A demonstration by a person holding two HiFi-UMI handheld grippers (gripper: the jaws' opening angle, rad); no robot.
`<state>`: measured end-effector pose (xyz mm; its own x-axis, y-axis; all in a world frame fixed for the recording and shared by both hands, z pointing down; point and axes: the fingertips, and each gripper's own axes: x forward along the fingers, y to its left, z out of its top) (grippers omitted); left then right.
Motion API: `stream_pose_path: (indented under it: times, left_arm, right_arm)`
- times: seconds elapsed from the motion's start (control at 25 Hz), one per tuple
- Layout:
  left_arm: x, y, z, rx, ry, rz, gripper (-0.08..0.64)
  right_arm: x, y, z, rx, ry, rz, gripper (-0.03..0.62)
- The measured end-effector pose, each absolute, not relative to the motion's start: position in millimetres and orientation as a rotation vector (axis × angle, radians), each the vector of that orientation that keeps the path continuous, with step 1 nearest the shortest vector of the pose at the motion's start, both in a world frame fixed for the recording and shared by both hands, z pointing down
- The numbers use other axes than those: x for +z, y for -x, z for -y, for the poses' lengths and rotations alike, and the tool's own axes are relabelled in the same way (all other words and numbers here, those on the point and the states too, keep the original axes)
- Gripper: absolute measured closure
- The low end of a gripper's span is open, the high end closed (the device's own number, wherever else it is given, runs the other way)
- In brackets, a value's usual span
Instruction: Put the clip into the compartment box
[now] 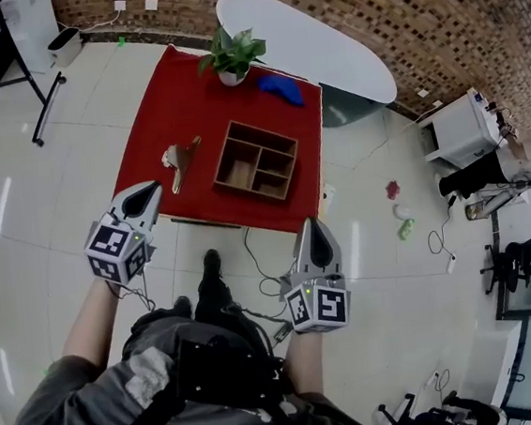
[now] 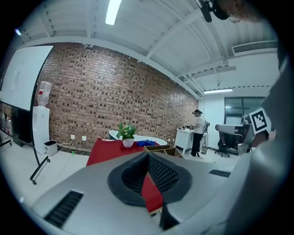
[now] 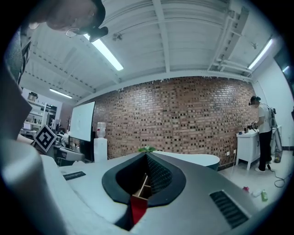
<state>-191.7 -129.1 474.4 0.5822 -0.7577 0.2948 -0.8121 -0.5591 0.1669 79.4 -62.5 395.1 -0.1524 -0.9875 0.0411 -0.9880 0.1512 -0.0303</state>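
The small brown clip with a pale end (image 1: 182, 159) lies on the near-left part of the low desk draped in red cloth (image 1: 156, 114). It is just beside the left wall of the open wooden compartment box with several sections (image 1: 255, 161), but apart from it. No section of the compartment box holds the clip, so the pick is not yet made.

The left gripper (image 1: 153, 185) is by far the nearer one. Its tips show over the desk's near-left corner, and the clip lies just ahead of them and a little to the right, close to the line along which the jaws point. The clip's long axis seems to run away from the person with a slight lean to the right. It is too small in the picture to tell which end is the pinch end.

The left gripper's jaws are closed together with nothing between them. Its own view shows the pads meeting above the red cloth, with the clip hidden behind them. As I judge it, they must open before they come down across the clip's narrow width.

The right gripper (image 1: 312, 223) hangs at the desk's near-right corner, well apart from the clip, with the compartment box roughly between the two. Its jaws are likewise closed and empty, and its own view shows the box's wooden partitions through the notch below the tips
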Motion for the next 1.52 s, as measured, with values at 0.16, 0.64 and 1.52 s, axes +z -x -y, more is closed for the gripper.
stream_pose_path:
  times: [0.16,0.64,1.52]
  left_arm:
    - [488,177,168,0.302,-2.507,1.314,0.471]
    - [594,168,276,0.653,-2.303,1.269,0.32]
    - [684,139,357,0.887,-1.986,1.056,0.396]
  right_arm:
    - [403,-104,111,0.088,-2.037,2.395,0.574]
    - [418,-157,242,0.106,-2.016,2.411,0.574]
    - [460,-196,350,0.18,-1.922,2.456,0.574]
